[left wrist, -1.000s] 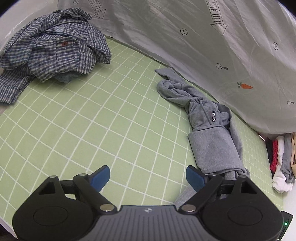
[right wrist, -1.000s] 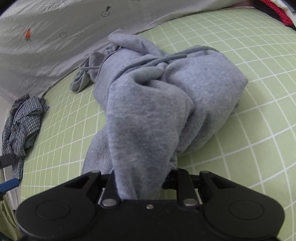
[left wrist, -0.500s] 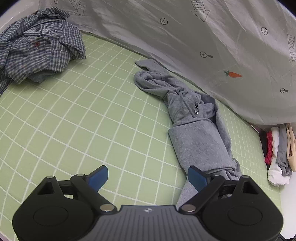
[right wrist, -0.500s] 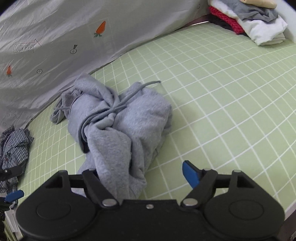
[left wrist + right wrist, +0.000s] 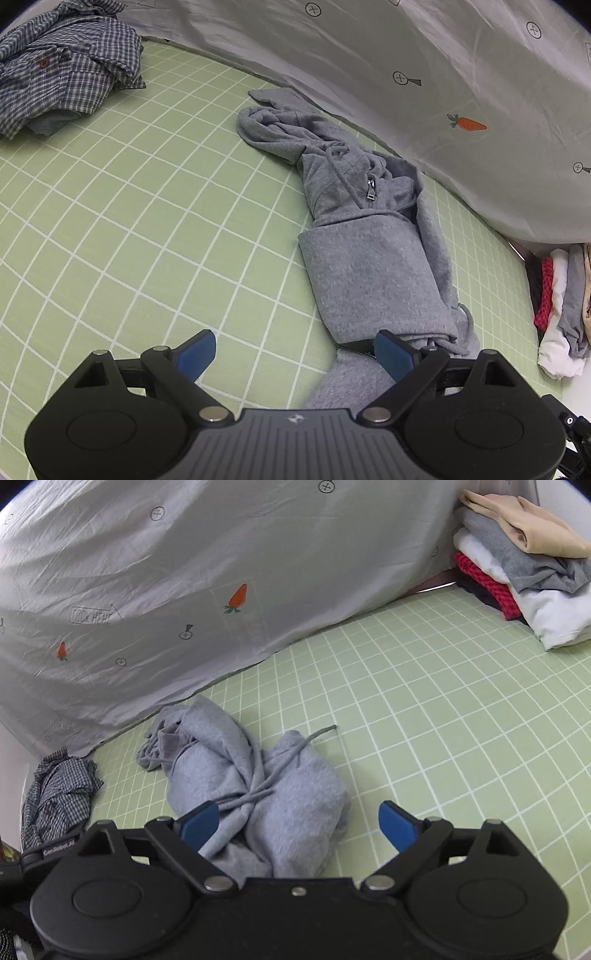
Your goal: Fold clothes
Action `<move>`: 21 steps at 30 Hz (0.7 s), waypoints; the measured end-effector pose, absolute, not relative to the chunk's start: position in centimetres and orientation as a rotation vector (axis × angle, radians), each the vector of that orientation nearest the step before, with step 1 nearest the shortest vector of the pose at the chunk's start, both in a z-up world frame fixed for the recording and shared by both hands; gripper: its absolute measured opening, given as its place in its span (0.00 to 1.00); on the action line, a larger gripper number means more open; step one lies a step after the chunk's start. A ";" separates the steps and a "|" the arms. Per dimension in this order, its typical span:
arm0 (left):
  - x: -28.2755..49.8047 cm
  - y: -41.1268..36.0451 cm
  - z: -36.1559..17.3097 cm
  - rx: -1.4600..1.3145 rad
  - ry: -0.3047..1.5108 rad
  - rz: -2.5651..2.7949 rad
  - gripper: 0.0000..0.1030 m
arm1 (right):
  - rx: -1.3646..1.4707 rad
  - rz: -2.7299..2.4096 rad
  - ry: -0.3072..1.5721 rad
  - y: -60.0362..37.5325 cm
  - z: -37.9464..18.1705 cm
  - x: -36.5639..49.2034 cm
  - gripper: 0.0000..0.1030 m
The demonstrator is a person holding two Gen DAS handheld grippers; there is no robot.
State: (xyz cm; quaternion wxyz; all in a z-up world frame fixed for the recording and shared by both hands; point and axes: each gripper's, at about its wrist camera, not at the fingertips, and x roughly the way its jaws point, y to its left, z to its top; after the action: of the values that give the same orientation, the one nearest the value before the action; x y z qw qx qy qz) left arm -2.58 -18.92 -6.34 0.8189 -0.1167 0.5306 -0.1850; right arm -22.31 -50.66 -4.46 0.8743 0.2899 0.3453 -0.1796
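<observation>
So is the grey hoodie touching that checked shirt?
Apart. The left wrist view shows the grey hoodie and the checked shirt with a wide stretch of bare green sheet between them.

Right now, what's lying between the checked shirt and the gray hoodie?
Nothing. In the left wrist view, only bare green grid mat lies between the checked shirt and the gray hoodie.

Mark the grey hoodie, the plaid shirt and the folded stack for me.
grey hoodie point(image 5: 373, 273), left wrist view, on the flat folded panel below the zipper.
plaid shirt point(image 5: 70, 70), left wrist view, on the crumpled front near the button.
folded stack point(image 5: 524, 565), right wrist view, on the grey layer under the beige piece.
</observation>
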 end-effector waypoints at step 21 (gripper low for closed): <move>5.2 -25.3 -10.8 -0.247 1.201 -0.383 0.59 | 0.681 -0.233 0.840 -58.2 -10.3 -6.5 0.59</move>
State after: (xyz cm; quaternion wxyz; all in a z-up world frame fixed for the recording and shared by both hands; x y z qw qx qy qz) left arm 5.23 -25.28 -10.84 0.8007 -0.1151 0.5601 -0.1785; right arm -6.54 -58.23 -10.31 0.8508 0.3236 0.3990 -0.1106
